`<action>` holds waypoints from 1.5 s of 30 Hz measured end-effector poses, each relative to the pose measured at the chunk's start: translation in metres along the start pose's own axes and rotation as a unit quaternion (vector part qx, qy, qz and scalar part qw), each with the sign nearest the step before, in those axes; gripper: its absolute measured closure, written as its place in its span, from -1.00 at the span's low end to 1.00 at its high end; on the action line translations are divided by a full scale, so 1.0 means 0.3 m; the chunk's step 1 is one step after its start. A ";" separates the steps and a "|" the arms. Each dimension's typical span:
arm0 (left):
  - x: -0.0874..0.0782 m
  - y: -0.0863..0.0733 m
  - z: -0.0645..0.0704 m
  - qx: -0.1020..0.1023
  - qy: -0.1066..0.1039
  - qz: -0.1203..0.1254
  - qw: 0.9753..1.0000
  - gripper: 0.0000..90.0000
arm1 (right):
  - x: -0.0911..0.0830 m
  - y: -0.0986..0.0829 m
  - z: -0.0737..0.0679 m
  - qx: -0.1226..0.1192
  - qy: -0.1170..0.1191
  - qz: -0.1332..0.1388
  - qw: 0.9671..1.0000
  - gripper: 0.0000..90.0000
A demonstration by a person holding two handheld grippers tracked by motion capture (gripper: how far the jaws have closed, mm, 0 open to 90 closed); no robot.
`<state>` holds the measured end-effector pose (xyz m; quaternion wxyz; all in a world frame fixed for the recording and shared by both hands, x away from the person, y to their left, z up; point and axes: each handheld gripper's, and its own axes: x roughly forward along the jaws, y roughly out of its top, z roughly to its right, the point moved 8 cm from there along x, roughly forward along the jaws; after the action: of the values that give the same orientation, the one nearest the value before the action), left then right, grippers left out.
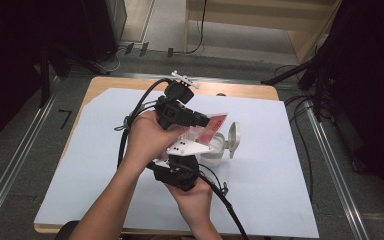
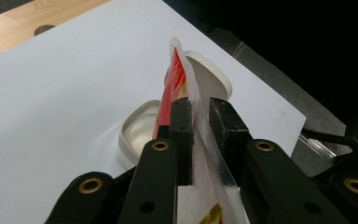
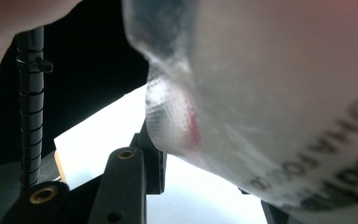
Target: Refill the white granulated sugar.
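Presently, over the white sheet (image 1: 280, 165) you hold the sachet (image 2: 182, 81) directly above the open white tub (image 2: 140, 133), its long axis upright, your left gripper (image 2: 199, 114) clamped on it and nearer, the right gripper (image 1: 180, 172) apparently pinching its lower end

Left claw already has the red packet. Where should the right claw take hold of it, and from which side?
Probably the packet's flat sealed edge, away from where the left claw pinches it. The packet stands on edge above the open white container, so it offers two broad flat faces: come in from the side, jaws one on each face. In the right gripper view the packet is blurred and very close, so its grip there is unclear.
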<state>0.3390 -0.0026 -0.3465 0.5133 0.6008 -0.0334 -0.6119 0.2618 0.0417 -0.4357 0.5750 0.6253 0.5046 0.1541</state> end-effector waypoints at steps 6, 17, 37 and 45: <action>-0.001 -0.002 -0.001 0.001 0.000 -0.001 1.000 0.79 | 0.002 -0.001 0.000 -0.002 -0.001 0.001 1.000 0.39; 0.001 -0.003 0.003 0.002 0.001 -0.001 1.000 0.79 | 0.003 -0.005 0.000 -0.004 -0.002 0.005 1.000 0.40; 0.001 -0.005 0.006 0.006 0.003 -0.002 1.000 0.80 | 0.001 -0.008 0.002 -0.012 -0.001 0.009 1.000 0.43; 0.000 -0.006 0.006 0.008 0.003 -0.003 1.000 0.80 | 0.002 -0.008 0.002 -0.013 -0.001 0.008 1.000 0.43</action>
<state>0.3366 -0.0027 -0.3472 0.5073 0.6066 -0.0349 -0.6111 0.2615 0.0414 -0.4381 0.5823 0.6220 0.4969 0.1651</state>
